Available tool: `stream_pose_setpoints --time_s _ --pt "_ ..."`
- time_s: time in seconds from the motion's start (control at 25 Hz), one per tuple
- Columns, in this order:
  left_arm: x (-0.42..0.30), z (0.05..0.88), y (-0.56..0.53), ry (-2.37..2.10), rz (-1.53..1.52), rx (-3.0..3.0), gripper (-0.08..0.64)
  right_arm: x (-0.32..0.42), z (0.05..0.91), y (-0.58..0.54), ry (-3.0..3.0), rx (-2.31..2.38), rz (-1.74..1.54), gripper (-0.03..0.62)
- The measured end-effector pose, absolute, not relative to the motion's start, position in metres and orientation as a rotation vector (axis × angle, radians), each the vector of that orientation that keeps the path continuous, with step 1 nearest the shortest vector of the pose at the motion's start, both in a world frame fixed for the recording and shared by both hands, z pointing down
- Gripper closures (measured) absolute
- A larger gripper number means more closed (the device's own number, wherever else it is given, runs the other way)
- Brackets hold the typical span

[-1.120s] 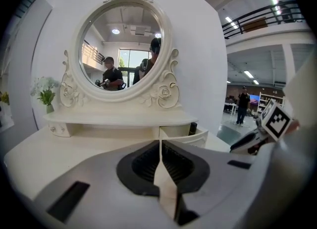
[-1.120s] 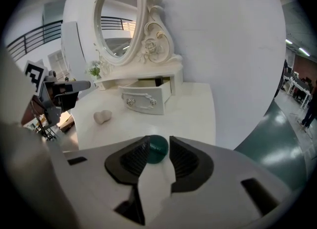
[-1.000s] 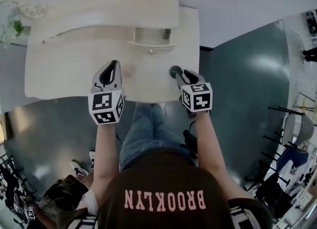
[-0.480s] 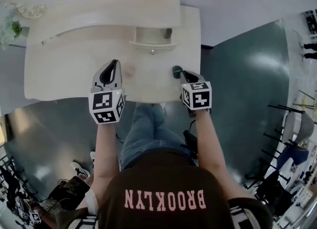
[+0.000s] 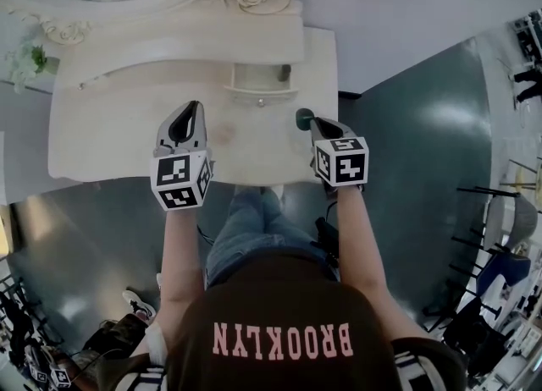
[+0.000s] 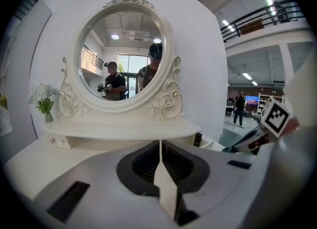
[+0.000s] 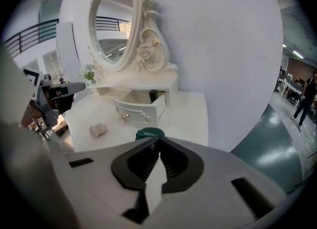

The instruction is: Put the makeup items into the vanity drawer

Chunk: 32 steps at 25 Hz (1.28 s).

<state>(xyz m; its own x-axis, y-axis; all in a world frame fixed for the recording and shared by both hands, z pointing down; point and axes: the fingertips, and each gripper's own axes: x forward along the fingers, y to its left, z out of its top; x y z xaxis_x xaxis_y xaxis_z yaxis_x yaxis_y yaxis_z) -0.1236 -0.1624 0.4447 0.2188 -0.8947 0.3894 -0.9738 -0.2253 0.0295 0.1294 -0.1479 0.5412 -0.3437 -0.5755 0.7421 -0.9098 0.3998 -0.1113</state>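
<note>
The small vanity drawer [image 5: 258, 80] stands pulled open, with a dark tube [image 5: 285, 72] upright in its right end. My right gripper [image 5: 311, 122] is shut on the near edge of a round green compact [image 5: 303, 117], just right of the drawer front. In the right gripper view the compact [image 7: 149, 134] sits at the jaw tips before the drawer [image 7: 141, 105]. A beige makeup sponge [image 7: 98, 130] lies on the top between the grippers. My left gripper [image 5: 196, 107] is shut with nothing in it, left of the sponge [image 5: 222, 131].
An oval mirror [image 6: 121, 57] in a carved frame rises behind a raised shelf [image 5: 178, 42]. A small plant [image 5: 32, 59] stands at the shelf's left end. The vanity top's right edge [image 5: 337, 85] drops to a grey floor. People show far off on the right.
The right gripper's jaws have closed on the green compact, which has shifted a little toward the drawer. The left gripper has held still.
</note>
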Motion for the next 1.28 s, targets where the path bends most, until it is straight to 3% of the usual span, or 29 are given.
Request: stream_pose_setpoints --time_s 0.48,1.28 --pt "-0.142 0.412 -0.172 -1.837 0.367 2.249 0.546 0.111 0.488 -0.181 -2.169 1.325 0.623 0.588" --pt "-0.214 0.401 -0.171 -2.006 0.323 2.112 0.546 0.021 0.481 -0.227 -2.278 1.148 0.549 0.588"
